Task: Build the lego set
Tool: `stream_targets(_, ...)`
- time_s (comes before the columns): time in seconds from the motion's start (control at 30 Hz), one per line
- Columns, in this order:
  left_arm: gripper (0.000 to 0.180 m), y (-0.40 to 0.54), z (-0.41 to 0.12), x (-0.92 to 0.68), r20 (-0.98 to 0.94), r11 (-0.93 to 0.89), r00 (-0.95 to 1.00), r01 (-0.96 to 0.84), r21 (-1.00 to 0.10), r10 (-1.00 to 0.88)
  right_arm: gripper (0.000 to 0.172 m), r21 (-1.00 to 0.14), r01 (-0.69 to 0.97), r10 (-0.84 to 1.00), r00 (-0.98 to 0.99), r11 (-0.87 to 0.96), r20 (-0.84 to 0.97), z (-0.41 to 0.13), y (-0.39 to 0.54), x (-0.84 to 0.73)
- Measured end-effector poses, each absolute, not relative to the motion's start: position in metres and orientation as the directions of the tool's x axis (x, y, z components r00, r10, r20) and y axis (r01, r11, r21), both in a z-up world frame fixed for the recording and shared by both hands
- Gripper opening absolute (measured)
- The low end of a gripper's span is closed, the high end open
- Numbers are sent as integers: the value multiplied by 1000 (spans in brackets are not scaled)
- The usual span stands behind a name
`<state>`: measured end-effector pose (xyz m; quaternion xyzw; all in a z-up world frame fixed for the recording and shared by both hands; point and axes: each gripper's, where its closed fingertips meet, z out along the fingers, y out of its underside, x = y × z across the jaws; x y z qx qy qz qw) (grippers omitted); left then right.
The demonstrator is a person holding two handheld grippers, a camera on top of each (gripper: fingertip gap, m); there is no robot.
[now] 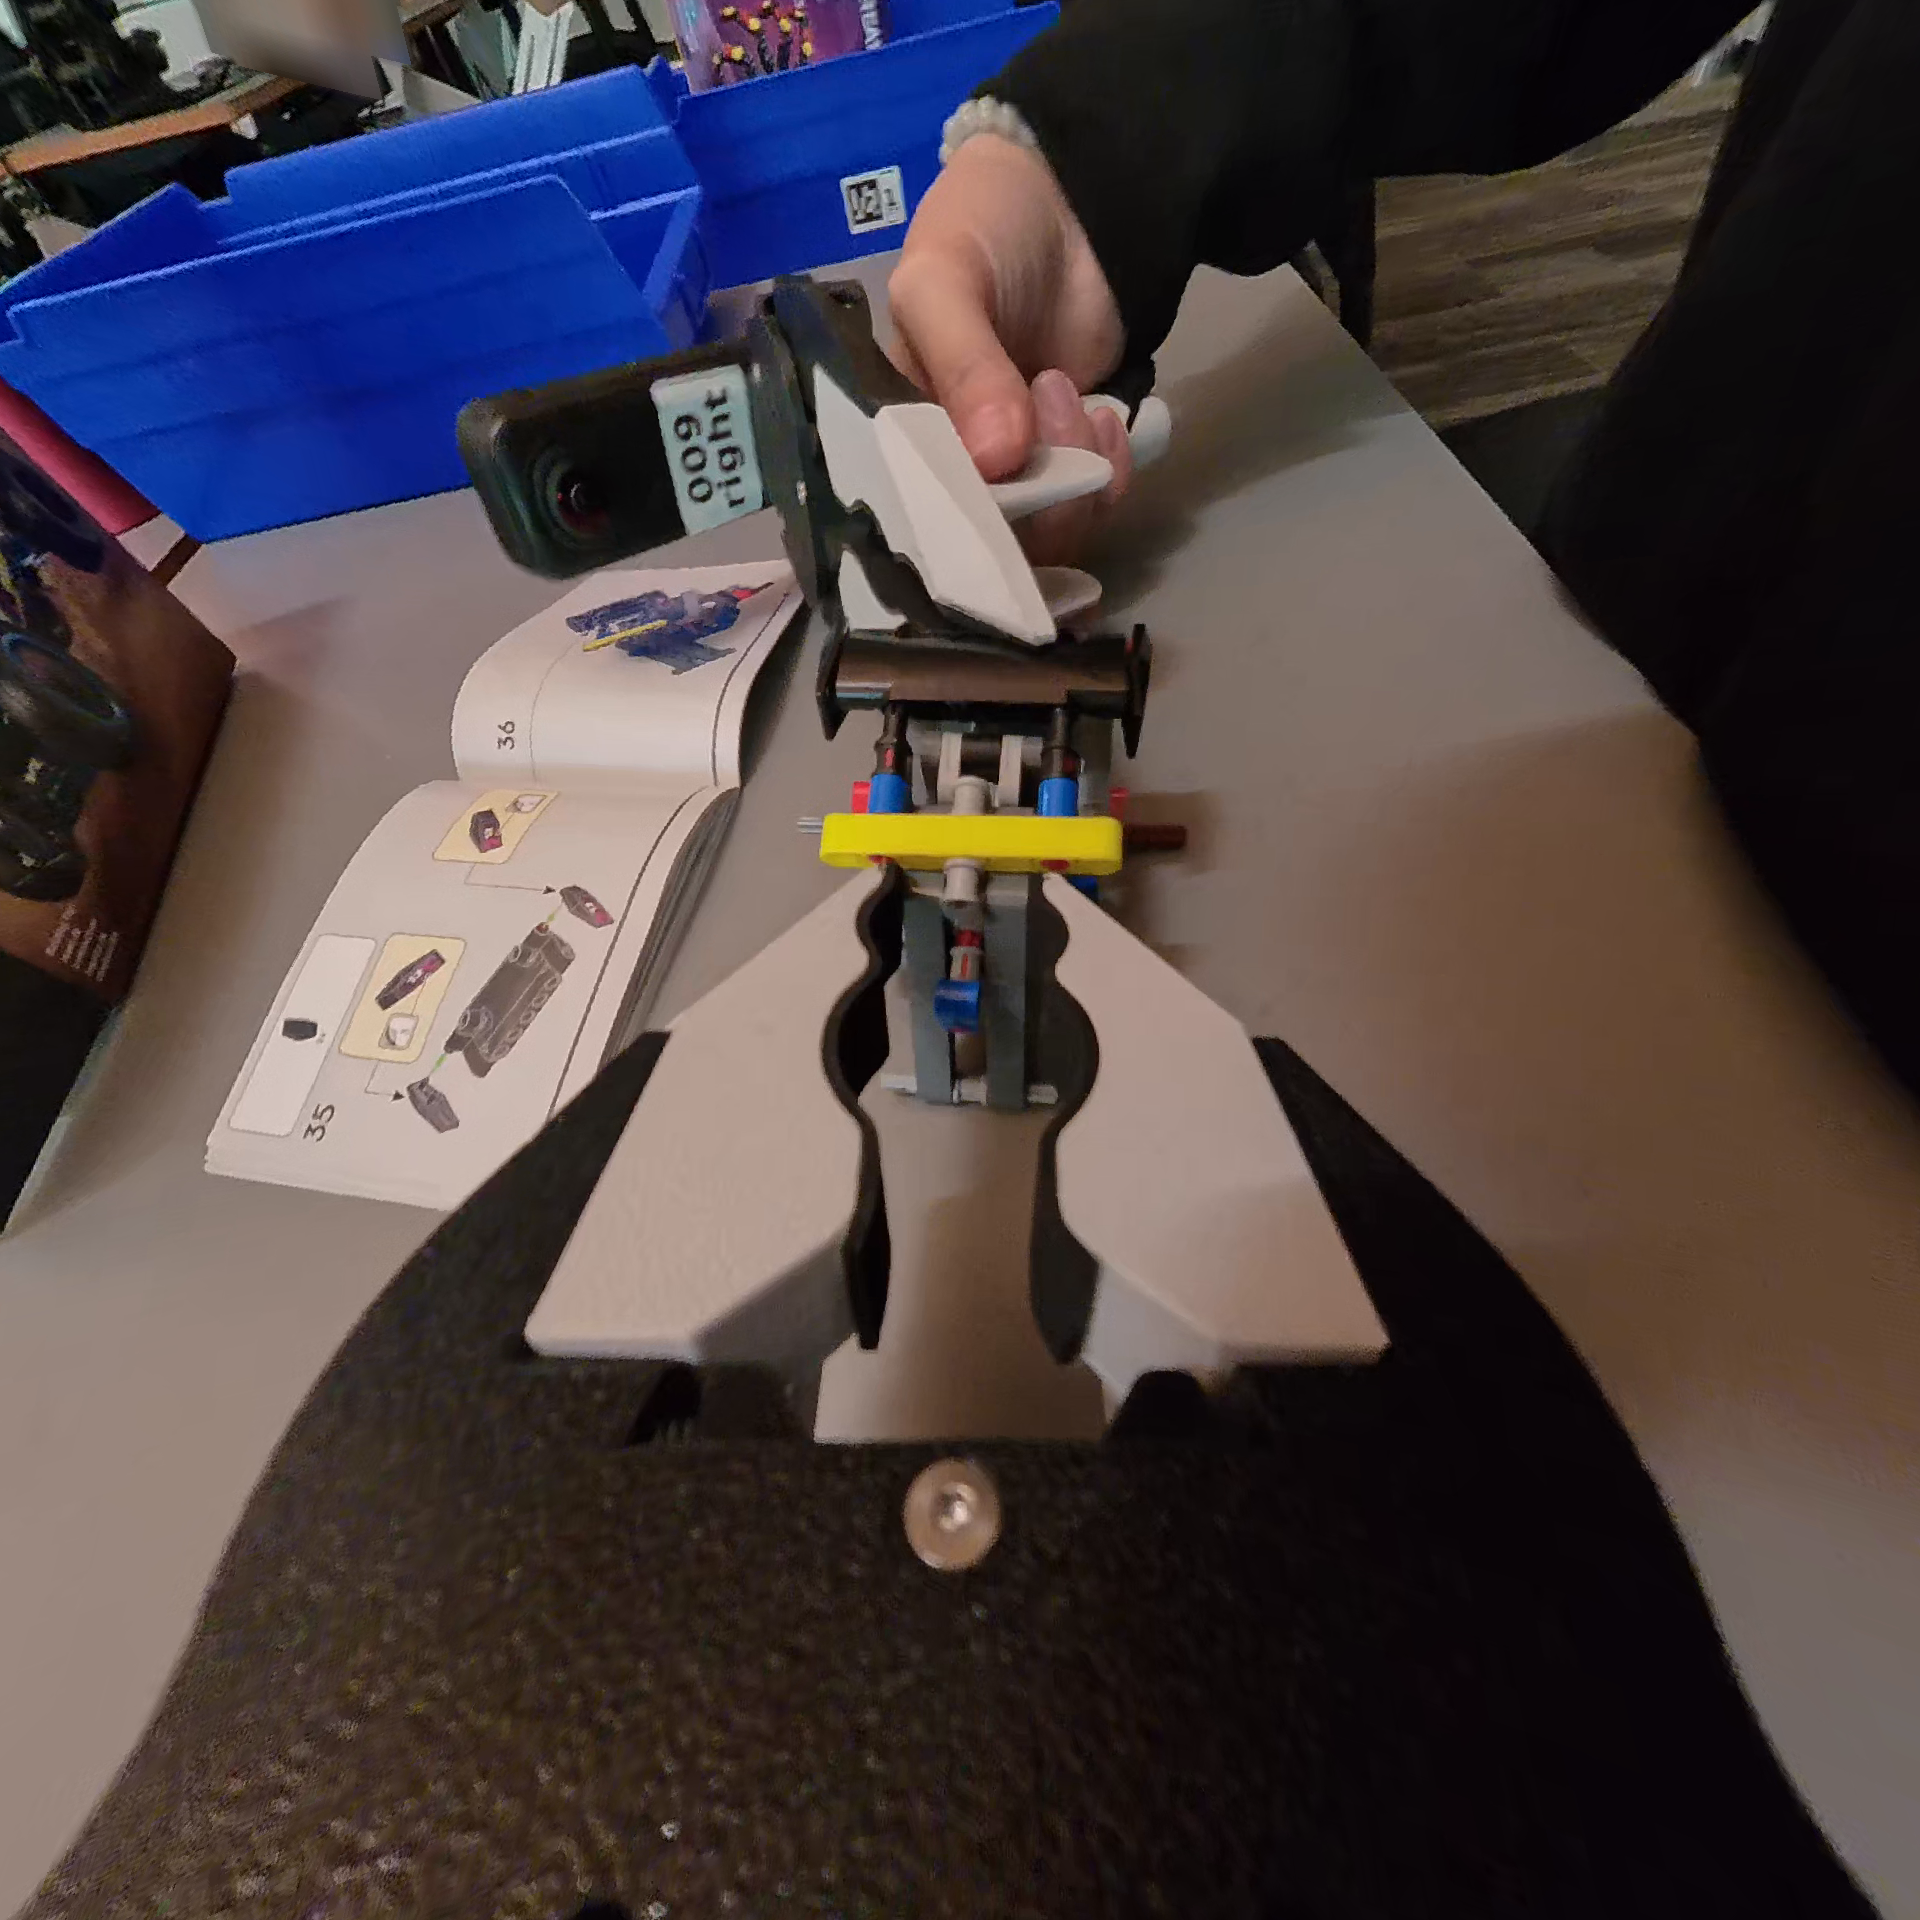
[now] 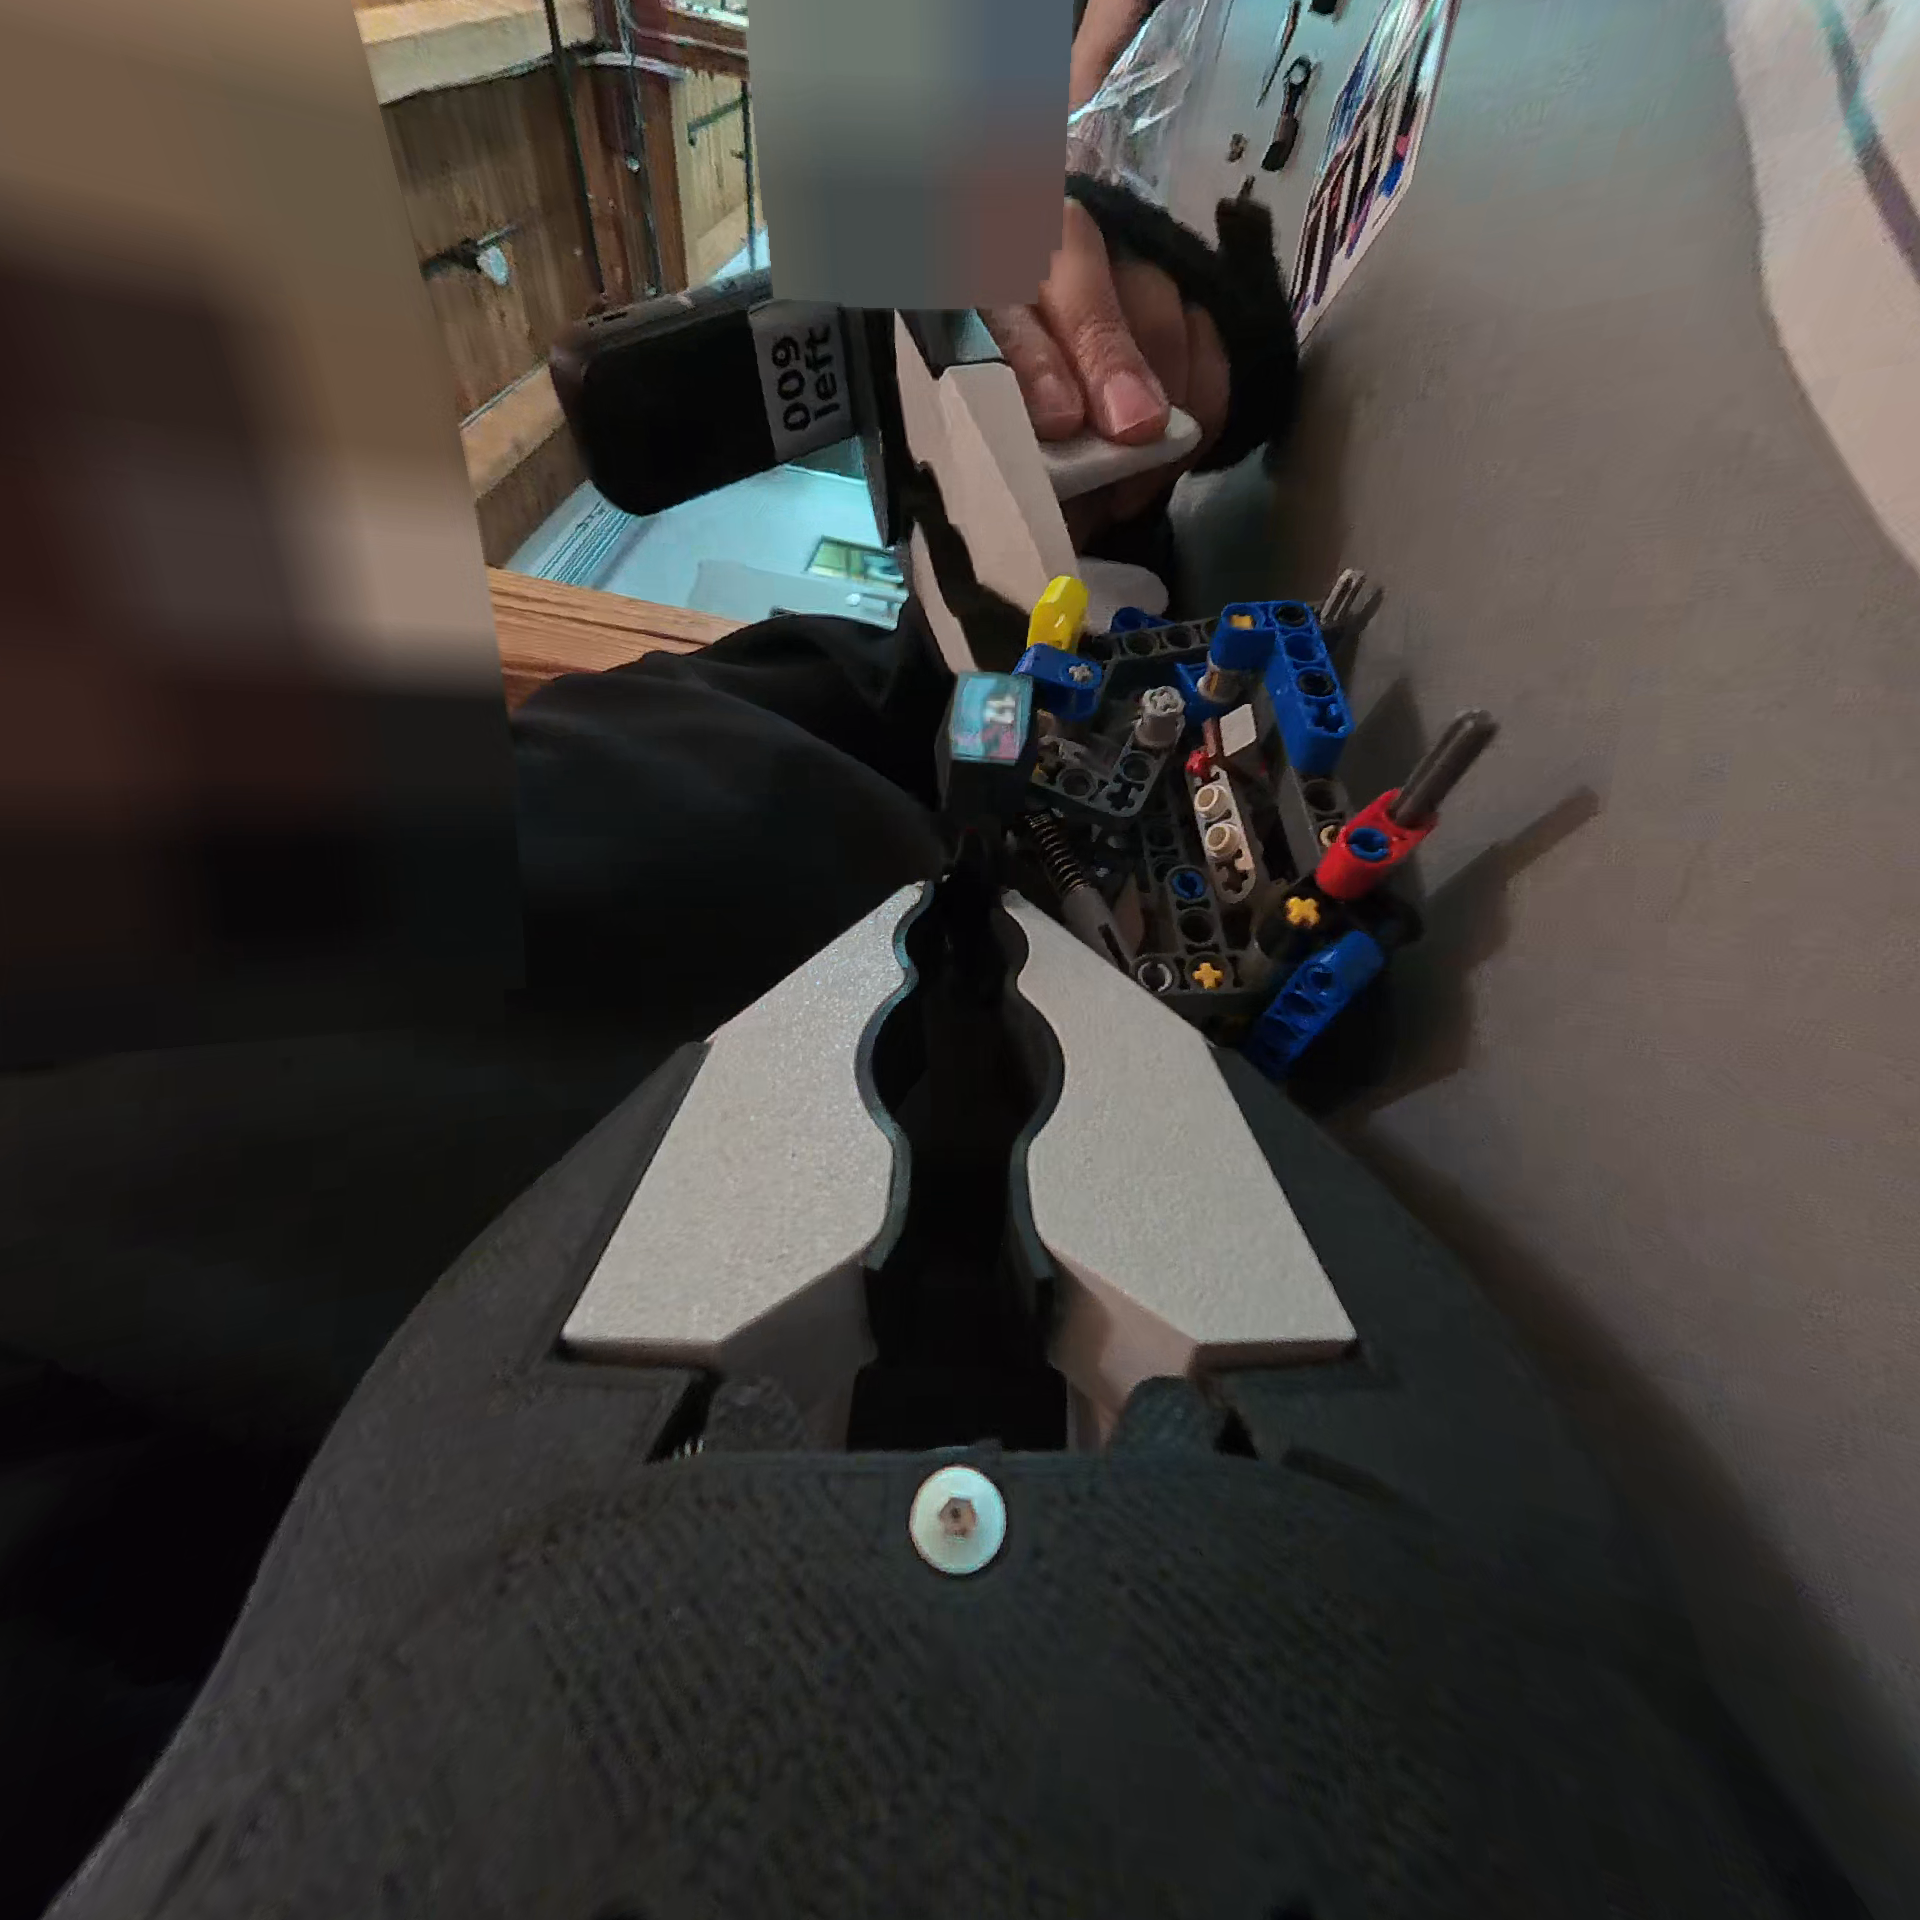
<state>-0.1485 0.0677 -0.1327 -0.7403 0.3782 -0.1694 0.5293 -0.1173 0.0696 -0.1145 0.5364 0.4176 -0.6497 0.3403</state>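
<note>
- My left hand-held gripper has its two grey fingers closed narrowly on the grey frame of the brick-built model, one pad against each side of the frame, so I read it as held.
- My right hand-held gripper is nearly closed; its tips pinch something thin and dark, which seems to be the stalk of the black wing piece at the model's far end. The grasped part is too dark for me to name it firmly.
- The model stands on the grey tabletop, between the two grippers, with a yellow beam across it just beyond my left fingertips.
- From the right wrist view I see its open side: blue beams, a red connector, a coil spring, and a small black block with a coloured sticker.
- As I judge it, the build is partway: the chassis is assembled, but there are no wheels or outer shell.
- An open instruction booklet lies just left of the model, a product box farther left, and blue bins behind.
</note>
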Motion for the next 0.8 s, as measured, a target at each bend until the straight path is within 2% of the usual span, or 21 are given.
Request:
stream_targets(0.2, 20, 69, -130, -149, -77, -227, 736, -304, -925, -672, 13, -257, 813, 190, -182, -523, -965, -116, 86, -124)
stream_targets(0.27, 20, 69, -130, -149, -74, -239, 766, -289, -927, -639, 25, -309, 772, 285, -172, -556, -943, -115, 95, -122)
stream_targets(0.33, 19, 67, -128, -144, -89, -222, 767, -292, -930, -636, 44, -350, 726, 386, -125, -593, -914, -117, 108, -119)
stream_targets(0.4, 20, 66, -128, -141, -95, -220, 771, -295, -930, -630, 51, -440, 664, 512, -100, -605, -853, -113, 117, -114)
stream_targets(0.5, 19, 66, -128, -135, -69, -245, 788, -272, -931, -611, 60, -541, 628, 655, -65, -559, -752, -109, 109, -107)
stream_targets(0.6, 20, 68, -129, -130, -47, -270, 808, -250, -930, -587, 69, -577, 654, 760, -4, -490, -650, -121, 90, -102)
stream_targets(0.7, 20, 71, -125, -126, -2, -292, 833, -196, -936, -553, 75, -664, 619, 862, 43, -419, -505, -127, 88, -104)
stream_targets(0.8, 22, 74, -122, -118, 66, -330, 849, -131, -935, -524, 94, -695, 648, 936, 78, -310, -344, -139, 87, -101)
